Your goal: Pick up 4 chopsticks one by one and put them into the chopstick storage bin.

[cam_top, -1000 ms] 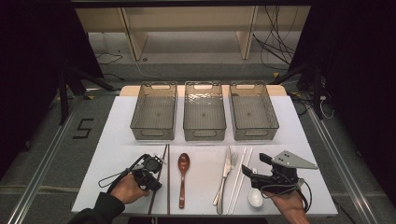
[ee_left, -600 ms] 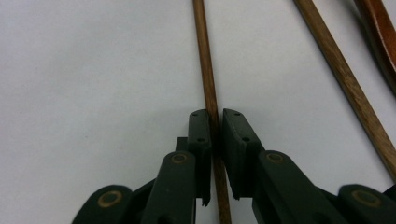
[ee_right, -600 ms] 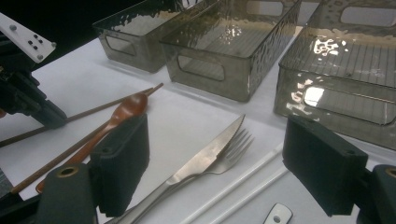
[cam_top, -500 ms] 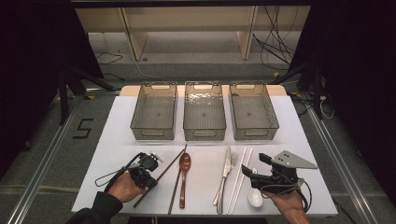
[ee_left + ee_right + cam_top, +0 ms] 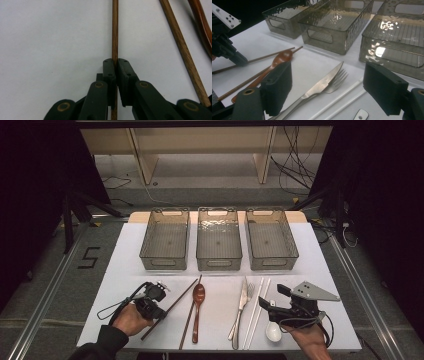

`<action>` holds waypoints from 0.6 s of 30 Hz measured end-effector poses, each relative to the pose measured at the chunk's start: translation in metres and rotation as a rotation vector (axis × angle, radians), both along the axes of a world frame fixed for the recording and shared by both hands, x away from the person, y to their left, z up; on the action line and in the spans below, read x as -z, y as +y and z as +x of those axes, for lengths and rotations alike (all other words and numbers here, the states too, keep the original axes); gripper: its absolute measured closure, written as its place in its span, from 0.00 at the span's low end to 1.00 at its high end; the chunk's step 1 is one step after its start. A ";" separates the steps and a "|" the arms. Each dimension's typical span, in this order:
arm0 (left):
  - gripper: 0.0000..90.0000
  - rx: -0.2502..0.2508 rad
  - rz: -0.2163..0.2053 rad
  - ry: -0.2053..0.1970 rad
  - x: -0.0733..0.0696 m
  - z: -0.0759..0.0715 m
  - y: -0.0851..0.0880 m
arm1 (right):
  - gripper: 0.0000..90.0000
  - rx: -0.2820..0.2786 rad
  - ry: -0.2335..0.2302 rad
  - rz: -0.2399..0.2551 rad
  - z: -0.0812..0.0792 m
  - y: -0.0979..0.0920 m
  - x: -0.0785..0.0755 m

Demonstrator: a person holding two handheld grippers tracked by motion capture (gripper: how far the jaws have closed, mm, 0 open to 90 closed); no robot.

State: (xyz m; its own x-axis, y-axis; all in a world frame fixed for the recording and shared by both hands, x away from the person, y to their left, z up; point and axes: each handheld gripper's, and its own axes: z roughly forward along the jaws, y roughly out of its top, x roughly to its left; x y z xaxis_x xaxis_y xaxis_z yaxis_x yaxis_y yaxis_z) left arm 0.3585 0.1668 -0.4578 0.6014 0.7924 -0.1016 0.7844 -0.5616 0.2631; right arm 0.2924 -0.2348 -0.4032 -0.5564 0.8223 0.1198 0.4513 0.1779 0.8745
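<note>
My left gripper (image 5: 154, 304) is shut on a brown wooden chopstick (image 5: 175, 301) at the table's near left; the stick slants up to the right. In the left gripper view the jaws (image 5: 116, 63) pinch that chopstick (image 5: 114, 35). The second brown chopstick (image 5: 183, 50) lies free to its right, beside the wooden spoon (image 5: 198, 293). My right gripper (image 5: 273, 298) hovers open at the near right with nothing between its pads. In its own view the right gripper (image 5: 329, 77) stands over a knife (image 5: 322, 83) and a fork (image 5: 339, 78).
Three empty smoky-clear bins (image 5: 165, 262) (image 5: 219, 264) (image 5: 272, 262) stand in a row at the back of the white table (image 5: 115, 270). Two white chopsticks (image 5: 257, 312) and a white spoon (image 5: 273, 332) lie near the right gripper. The second brown chopstick (image 5: 189, 315) lies beside the wooden spoon.
The left gripper has closed on one brown chopstick. That chopstick has swung from lying beside its twin to a slant with its far end to the right. The right gripper has kept still.
</note>
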 end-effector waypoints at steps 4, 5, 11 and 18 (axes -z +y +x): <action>0.94 0.004 -0.022 -0.005 -0.004 -0.001 0.004 | 0.27 0.002 0.001 0.000 0.000 0.000 0.000; 0.94 0.010 -0.028 -0.007 -0.007 -0.001 0.005 | 0.27 0.000 -0.003 0.001 0.000 0.000 0.000; 0.94 0.010 -0.068 -0.063 -0.021 -0.003 0.008 | 0.27 0.000 -0.001 0.000 0.000 -0.001 0.000; 0.94 -0.015 -0.161 -0.126 -0.036 -0.001 0.013 | 0.27 0.002 0.001 0.006 0.001 -0.001 0.000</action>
State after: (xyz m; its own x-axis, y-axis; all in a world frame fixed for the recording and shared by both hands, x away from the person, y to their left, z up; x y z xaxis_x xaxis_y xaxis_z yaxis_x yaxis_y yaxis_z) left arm 0.3570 0.1796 -0.4214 0.6057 0.7809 -0.1526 0.7475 -0.4927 0.4455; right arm 0.2935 -0.2362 -0.4036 -0.5546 0.8227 0.1249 0.4524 0.1721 0.8751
